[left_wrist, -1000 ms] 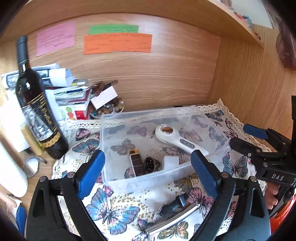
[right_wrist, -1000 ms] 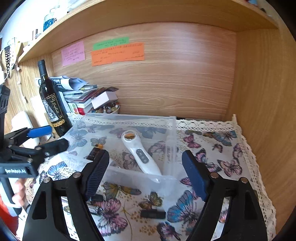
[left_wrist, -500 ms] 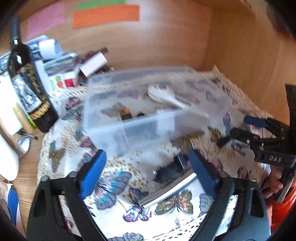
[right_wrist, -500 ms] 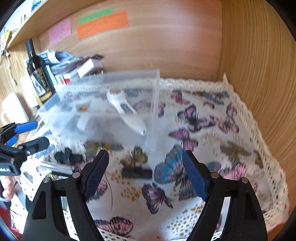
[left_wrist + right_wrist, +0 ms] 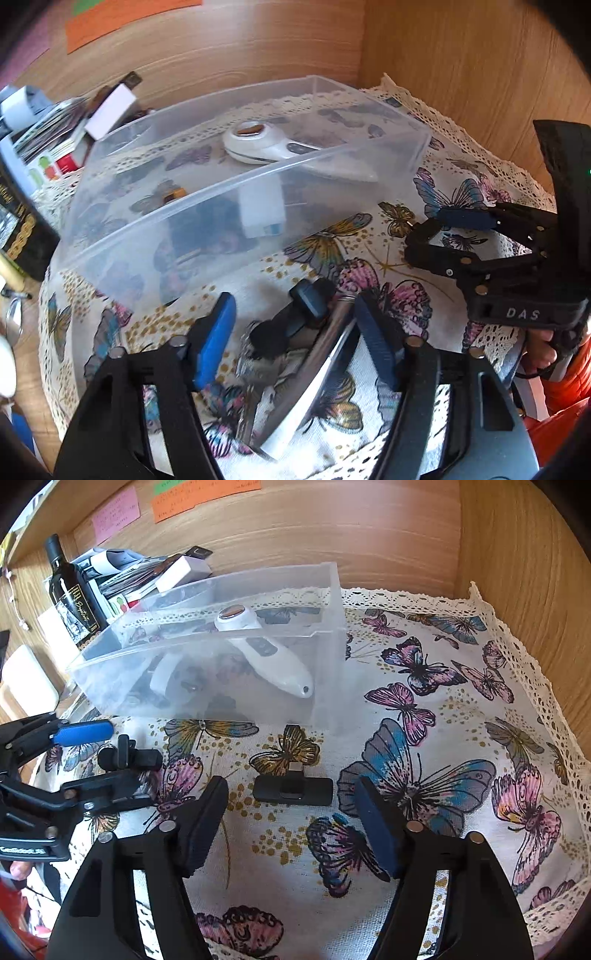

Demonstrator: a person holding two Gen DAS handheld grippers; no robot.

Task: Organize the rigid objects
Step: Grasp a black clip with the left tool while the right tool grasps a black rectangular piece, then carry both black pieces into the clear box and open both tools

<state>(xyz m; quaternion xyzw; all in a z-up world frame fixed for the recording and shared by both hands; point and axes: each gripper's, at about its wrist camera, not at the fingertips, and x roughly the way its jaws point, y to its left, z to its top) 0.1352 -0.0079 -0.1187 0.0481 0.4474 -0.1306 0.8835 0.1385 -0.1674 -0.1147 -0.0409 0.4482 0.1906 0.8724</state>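
Observation:
A clear plastic bin (image 5: 192, 206) (image 5: 325, 664) sits on the butterfly cloth and holds a white handheld device (image 5: 258, 147) (image 5: 273, 661) and small items. My left gripper (image 5: 295, 328) is open, low over a small black clip microphone (image 5: 291, 321) (image 5: 129, 757) and a shiny metal tool (image 5: 310, 380) in front of the bin; both lie between its fingers. My right gripper (image 5: 291, 805) is open, its fingers on either side of a flat black USB-C receiver (image 5: 293, 790) on the cloth.
A wine bottle (image 5: 72, 590), a stack of books and boxes (image 5: 147, 576) stand left of the bin. Wooden walls close the back and right (image 5: 517, 572). The lace-edged cloth (image 5: 461, 720) spreads right of the bin.
Both grippers have dropped down and forward from above the bin to the cloth in front of it. The left now straddles the microphone and metal tool, the right straddles the black receiver.

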